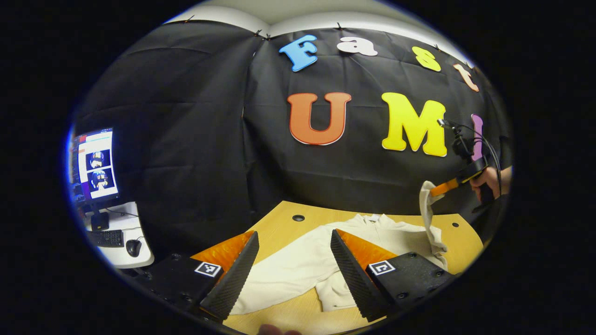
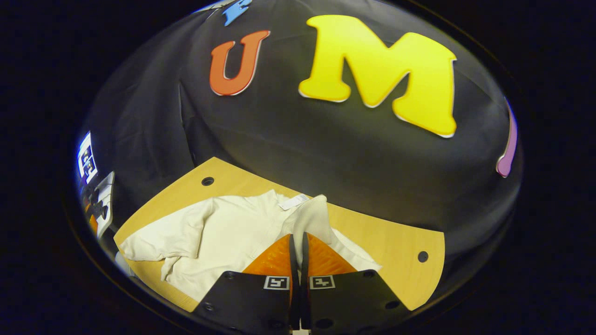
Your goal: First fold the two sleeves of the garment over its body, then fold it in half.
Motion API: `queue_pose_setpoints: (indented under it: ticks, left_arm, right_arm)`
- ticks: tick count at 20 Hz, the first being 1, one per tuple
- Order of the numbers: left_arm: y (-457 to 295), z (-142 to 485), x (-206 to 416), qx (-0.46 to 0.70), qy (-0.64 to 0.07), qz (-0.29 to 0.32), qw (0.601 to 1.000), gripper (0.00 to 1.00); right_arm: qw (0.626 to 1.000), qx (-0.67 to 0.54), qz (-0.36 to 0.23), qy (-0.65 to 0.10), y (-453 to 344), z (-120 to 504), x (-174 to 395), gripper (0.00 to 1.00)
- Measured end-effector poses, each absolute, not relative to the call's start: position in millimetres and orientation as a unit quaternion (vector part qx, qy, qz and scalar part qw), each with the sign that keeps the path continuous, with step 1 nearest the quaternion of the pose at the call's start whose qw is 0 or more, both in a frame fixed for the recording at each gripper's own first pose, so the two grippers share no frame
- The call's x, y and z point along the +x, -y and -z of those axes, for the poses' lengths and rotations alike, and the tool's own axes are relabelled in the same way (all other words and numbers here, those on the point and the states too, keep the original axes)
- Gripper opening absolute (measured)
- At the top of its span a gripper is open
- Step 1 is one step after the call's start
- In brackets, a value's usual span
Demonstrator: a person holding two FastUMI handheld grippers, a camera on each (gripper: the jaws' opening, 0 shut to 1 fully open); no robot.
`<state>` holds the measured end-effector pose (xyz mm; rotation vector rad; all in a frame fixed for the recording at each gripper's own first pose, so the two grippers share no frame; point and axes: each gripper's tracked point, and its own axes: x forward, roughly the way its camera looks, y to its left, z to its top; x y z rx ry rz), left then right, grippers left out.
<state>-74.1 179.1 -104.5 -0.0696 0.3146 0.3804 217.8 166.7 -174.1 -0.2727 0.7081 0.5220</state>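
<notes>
The right claw [image 2: 298, 242] pinches one sleeve [image 2: 313, 215] up.
The left claw [image 1: 294, 253] hangs wide open over the cream garment [image 2: 223, 232] on the tabletop [image 2: 396, 251]. It looks soft and floppy; grab cuffs.

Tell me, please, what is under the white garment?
The garment lies on a light wooden table, bare around it, with small dark holes. The right tool holds one sleeve lifted off the body. The table part beneath the cloth is covered and cannot be seen.
</notes>
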Motion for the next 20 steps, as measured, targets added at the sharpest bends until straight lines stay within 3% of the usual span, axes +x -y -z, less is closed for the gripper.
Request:
queue_pose_setpoints:
  ticks: [6,14,16,20]
  left_arm:
    - [-212.4,130.9,-103.7,-0.040,-0.182,-0.214,0.959,0.99]
    - [-240.7,155.9,-120.3,-0.043,-0.211,-0.244,0.946,0.99]
    - [-246.7,161.4,-120.9,-0.037,-0.216,-0.244,0.945,0.99]
    - [-250.5,164.6,-118.7,-0.030,-0.221,-0.235,0.946,0.99]
  right_arm:
    - [0.863,-0.175,-0.315,-0.355,-291.5,233.7,201.9,0.01]
    - [0.835,-0.209,-0.321,-0.396,-369.2,334.2,192.9,0.01]
    - [0.835,-0.174,-0.335,-0.401,-387.1,337.8,184.4,0.05]
    - [0.842,-0.126,-0.350,-0.391,-402.8,321.6,178.0,0.24]
